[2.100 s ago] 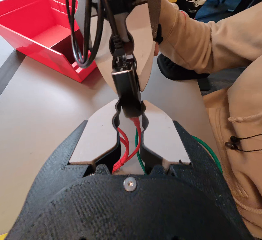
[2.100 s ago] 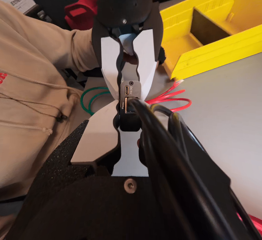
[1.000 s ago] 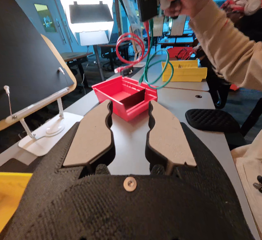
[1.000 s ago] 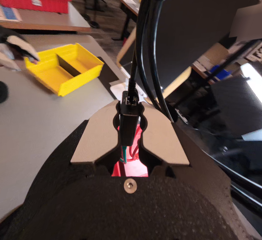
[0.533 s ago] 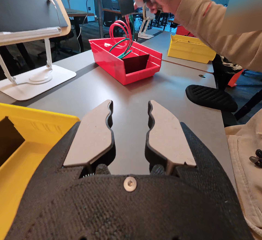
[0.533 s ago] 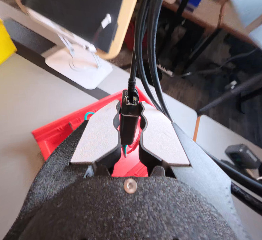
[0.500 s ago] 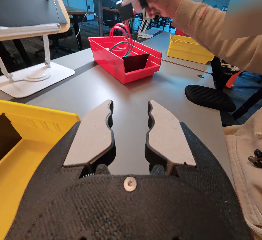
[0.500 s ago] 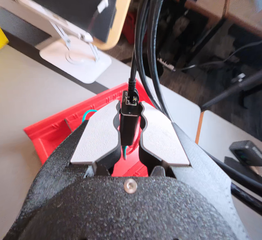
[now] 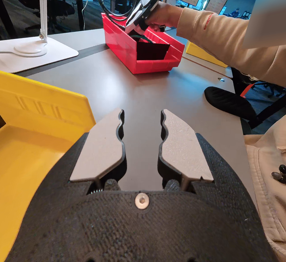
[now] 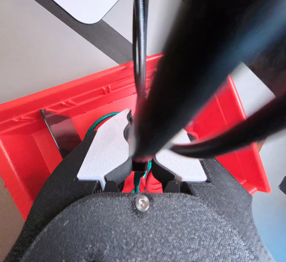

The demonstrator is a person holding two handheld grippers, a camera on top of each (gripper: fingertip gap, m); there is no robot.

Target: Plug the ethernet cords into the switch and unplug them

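My left gripper (image 9: 142, 112) is open and empty, low over the grey table (image 9: 123, 87). My right gripper (image 10: 142, 124) points down into the red bin (image 10: 31, 153) and is shut on the small black switch (image 10: 138, 166), which thick blurred black cables (image 10: 178, 84) mostly hide. A green ethernet cord (image 10: 137, 181) hangs from the switch into the bin, with a loop (image 10: 100, 121) beside the left finger. In the left wrist view the right gripper (image 9: 139, 17), held by a hand, reaches into the red bin (image 9: 123, 48).
A yellow bin (image 9: 38, 130) lies close on the left of my left gripper. A second yellow bin (image 9: 201, 53) stands behind the red one. A white stand base (image 9: 31, 53) sits at the far left. A beige sleeve (image 9: 224, 40) crosses the right. A black divider (image 9: 151, 51) stands in the red bin. Across from one pair of fingers to the other is roughly 45 cm.
My right gripper has come down into the red bin with the switch, so the red and green cords now lie inside it. My left gripper stays open and sits lower, nearer the yellow bin.
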